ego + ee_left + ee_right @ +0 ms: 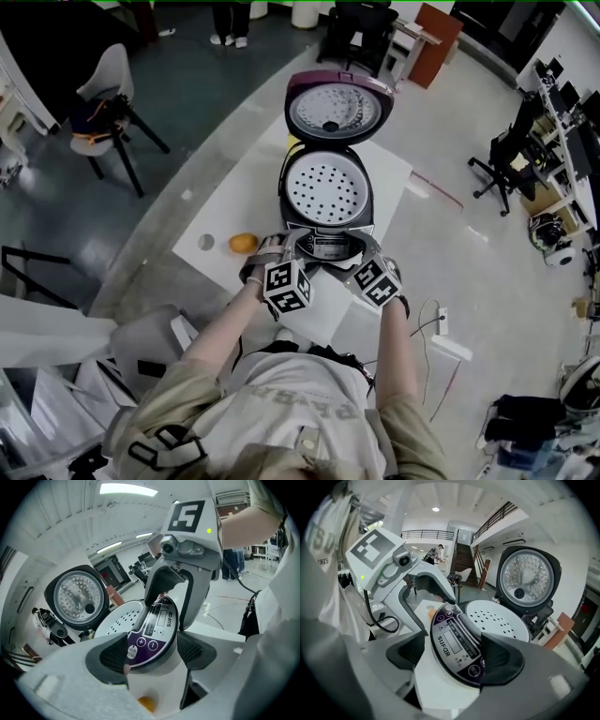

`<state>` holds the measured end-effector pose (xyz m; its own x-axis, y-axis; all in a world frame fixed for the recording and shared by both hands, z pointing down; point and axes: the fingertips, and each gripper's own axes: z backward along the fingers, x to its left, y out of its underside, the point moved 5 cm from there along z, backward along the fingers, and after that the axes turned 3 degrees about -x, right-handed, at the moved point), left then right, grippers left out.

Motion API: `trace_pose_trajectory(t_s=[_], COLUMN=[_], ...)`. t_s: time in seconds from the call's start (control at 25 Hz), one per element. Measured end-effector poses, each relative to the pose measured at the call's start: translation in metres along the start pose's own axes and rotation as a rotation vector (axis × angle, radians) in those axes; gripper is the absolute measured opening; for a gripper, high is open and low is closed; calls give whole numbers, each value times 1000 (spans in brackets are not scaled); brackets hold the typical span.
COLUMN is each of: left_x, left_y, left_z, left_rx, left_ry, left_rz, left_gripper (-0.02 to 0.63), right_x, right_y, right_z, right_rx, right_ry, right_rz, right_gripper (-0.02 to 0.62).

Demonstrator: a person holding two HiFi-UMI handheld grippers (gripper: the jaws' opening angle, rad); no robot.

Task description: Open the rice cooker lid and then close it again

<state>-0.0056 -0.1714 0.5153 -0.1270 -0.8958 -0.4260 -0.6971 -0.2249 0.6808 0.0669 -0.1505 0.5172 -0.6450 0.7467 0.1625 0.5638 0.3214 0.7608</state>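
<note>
At the centre of the head view, the rice cooker (325, 192) stands on a white table (386, 192) with its lid (337, 111) swung fully up and back, so the ribbed metal underside faces the camera in the upper middle of the frame. Below the lid, the pot opening is covered by a white perforated tray (323, 187), and the dark purple control panel (323, 246) sits at the cooker's lower edge. The left gripper (152, 651) is at the lower left of that panel and its jaws are spread. In the left gripper view the panel lies between the two pads, the right-hand pad clear of it. The right gripper (454, 657) comes in from the lower right, jaws likewise spread and straddling the panel, with the right-hand pad overlapping the panel's rim in the right gripper view. Neither claw pinches anything. An orange fruit (243, 243) lies on the table just left of the cooker.
</note>
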Motion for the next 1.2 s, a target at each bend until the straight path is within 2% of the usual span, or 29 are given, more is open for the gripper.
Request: trace_pose_trajectory(t_s=[0.16,0.32,0.4,0.6,0.76,1.04,1.2], left_x=[13,32,44,74,98,147,167], left_y=[7,12,14,7,1,-13,-17], left_z=[14,31,38,49,55,56,52], left_rx=[-35,-52,-53,-61,-57,-84,-80], left_ry=[-30,-78,-104,-167,-219,-286,-320], left_rz=[45,78,94,98,80,106,122], left_gripper=[344,344,344,344,344,344,344], right_x=[-5,-15,-21,-45,-72,-126,-144], right_y=[0,-10,-15,-26,-32,-48,-46], right_z=[2,18,28,52,67,93,93], right_rx=[-91,-229,-284,-338,-396,-560,-553], right_ry=[33,86,115,154,181,243,242], right_rz=[-67,-180,-204,-190,-223,-281,-250], right_gripper=[348,348,348,348,348,348,348])
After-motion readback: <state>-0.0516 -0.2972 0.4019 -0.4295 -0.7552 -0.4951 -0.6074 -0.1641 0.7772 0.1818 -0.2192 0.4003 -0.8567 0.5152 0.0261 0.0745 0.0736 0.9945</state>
